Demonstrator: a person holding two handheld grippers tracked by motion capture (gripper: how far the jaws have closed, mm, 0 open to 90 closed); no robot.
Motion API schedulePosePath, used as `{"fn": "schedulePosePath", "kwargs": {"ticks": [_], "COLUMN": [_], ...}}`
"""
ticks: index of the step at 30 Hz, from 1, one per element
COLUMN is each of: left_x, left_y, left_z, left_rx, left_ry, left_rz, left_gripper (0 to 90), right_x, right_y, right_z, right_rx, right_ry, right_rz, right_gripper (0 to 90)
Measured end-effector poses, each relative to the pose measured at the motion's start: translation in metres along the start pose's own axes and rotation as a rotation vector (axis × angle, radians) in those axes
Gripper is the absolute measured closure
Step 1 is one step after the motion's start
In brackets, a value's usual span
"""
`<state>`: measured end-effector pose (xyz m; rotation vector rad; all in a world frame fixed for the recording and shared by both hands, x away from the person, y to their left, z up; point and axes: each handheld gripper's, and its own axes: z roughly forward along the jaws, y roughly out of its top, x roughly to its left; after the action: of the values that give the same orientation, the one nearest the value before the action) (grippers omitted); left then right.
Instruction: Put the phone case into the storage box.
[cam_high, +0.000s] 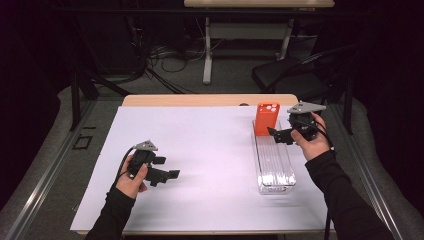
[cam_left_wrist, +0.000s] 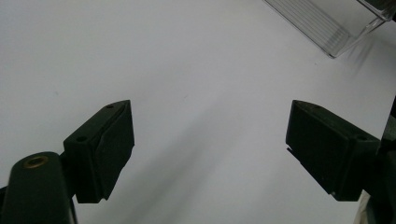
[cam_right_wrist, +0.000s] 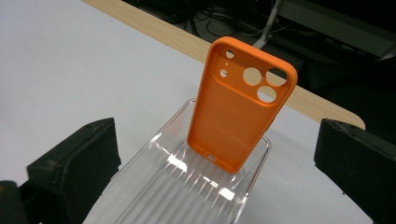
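Note:
An orange phone case (cam_high: 266, 119) (cam_right_wrist: 238, 112) stands upright at the far end of a clear ribbed tray (cam_high: 274, 170) (cam_right_wrist: 182, 191), its camera holes at the top and its hollow side toward me. My right gripper (cam_high: 275, 135) (cam_right_wrist: 217, 140) hovers over the tray just short of the case, jaws spread wide to either side of it with nothing between the pads. My left gripper (cam_high: 168, 167) (cam_left_wrist: 210, 140) rests low over the white sheet at the left, open and empty. A corner of the tray (cam_left_wrist: 327, 23) shows beyond it.
A white sheet (cam_high: 200, 150) covers most of the wooden table (cam_high: 200, 100). Behind the table stand a black chair (cam_high: 295, 72) and another table's legs (cam_high: 207, 50), with cables on the floor. Grey floor lies off both sides.

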<state>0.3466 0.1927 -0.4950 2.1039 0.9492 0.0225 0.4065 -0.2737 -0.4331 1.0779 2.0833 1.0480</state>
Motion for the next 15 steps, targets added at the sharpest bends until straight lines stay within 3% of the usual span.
{"fn": "schedulePosePath", "kwargs": {"ticks": [15], "left_x": [0.000], "left_y": [-0.001], "left_z": [-0.005], "left_rx": [-0.011], "left_ry": [0.006], "left_rz": [0.003], "left_gripper": [15.8], "right_x": [0.019], "right_y": [-0.002], "right_z": [-0.003], "right_rx": [0.015], "right_ry": [0.053], "right_rz": [-0.026], "right_gripper": [0.0]}}
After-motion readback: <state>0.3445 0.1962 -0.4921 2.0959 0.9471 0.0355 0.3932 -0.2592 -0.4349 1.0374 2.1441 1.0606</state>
